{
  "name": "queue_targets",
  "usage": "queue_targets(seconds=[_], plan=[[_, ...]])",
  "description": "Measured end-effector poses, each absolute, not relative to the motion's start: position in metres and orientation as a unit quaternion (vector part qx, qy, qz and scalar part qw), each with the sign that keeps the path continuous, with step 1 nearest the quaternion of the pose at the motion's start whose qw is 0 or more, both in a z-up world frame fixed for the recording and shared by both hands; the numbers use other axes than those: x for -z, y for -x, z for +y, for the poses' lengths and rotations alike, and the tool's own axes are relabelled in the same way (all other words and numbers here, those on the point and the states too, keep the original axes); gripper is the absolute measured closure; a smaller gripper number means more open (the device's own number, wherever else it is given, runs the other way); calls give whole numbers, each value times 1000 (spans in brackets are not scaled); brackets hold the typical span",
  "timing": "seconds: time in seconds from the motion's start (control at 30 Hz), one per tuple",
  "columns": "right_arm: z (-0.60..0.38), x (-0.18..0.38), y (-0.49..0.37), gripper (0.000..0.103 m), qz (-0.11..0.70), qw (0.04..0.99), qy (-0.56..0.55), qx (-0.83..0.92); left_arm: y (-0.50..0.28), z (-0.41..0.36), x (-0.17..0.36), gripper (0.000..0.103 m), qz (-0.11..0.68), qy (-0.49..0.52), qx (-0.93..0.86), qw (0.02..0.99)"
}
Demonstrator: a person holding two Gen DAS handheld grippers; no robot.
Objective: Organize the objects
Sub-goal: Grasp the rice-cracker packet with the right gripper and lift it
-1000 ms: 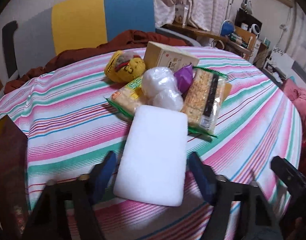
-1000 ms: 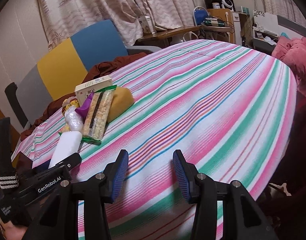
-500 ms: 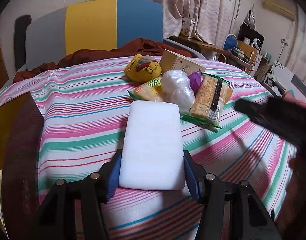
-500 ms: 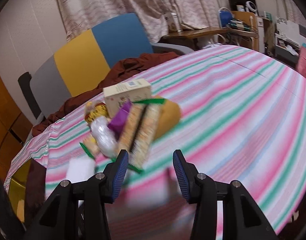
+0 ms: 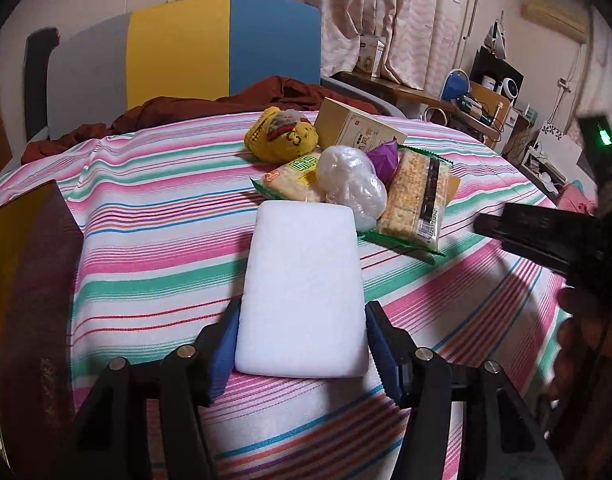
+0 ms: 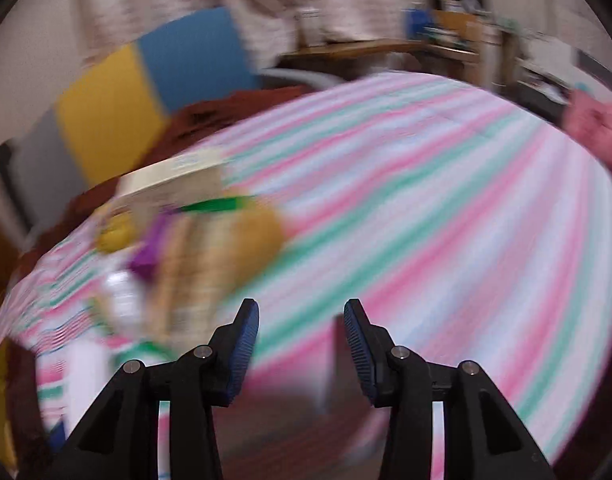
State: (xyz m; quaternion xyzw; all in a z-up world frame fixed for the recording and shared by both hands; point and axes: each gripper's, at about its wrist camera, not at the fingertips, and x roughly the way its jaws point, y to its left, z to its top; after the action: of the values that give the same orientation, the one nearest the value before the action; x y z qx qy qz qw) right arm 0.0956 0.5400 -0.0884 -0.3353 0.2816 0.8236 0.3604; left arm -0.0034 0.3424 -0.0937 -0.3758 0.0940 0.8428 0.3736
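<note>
A white rectangular foam block point(image 5: 302, 292) lies on the striped tablecloth point(image 5: 154, 240). My left gripper point(image 5: 302, 332) is shut on the near end of the block, a blue pad on each side. Beyond it sits a pile: a clear crumpled bag point(image 5: 352, 186), cracker packs point(image 5: 420, 196), a purple piece point(image 5: 382, 154), a yellow plush point(image 5: 280, 138) and a cardboard box point(image 5: 358, 130). My right gripper point(image 6: 302, 320) is open and empty above the cloth; its view is blurred, with the pile point(image 6: 194, 248) at the left. The right gripper's body point(image 5: 554, 236) shows at the right of the left wrist view.
A dark brown and yellow box point(image 5: 26, 280) stands at the table's left edge. A chair with grey, yellow and blue back point(image 5: 186, 52) holds a rust-brown cloth point(image 5: 226, 100) behind the table. Shelves and clutter point(image 5: 498, 92) lie at the far right.
My left gripper closed in around the white block and now grips its near end. My right gripper swung left toward the pile, blurring its view.
</note>
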Motion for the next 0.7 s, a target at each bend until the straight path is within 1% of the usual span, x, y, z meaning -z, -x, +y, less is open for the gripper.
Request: queue_targets(seconds=[0.03,0.1,0.23,0.33,0.47,0.53,0.63,0.7], plan=[[545,87,-107,58,301,359,321,-823,3,343,94,42,96,375,-843,373],[544,82,-115,58,304,353,309,-829,2,344,94,42,99,373,-844,372],[526,64,-91,58,281,317,305,-853,3,343,94,42,97,373,-844,373],[518,58,-56,58,256,315,326,-854,2,342,94,42,93,373,-844,374],[507,65,-10,56,236,321,377,-836,3,341,94,42,90,373,-844,376],[501,71,4,54,216,326,395,-831,3,341,94,42,91,373,-844,375],[494,73,2,53,195,329,394,-836,3,341,95,42,92,372,-844,375],[493,73,-7,56,195,321,387,-842,3,341,95,41,91,372,-843,377]])
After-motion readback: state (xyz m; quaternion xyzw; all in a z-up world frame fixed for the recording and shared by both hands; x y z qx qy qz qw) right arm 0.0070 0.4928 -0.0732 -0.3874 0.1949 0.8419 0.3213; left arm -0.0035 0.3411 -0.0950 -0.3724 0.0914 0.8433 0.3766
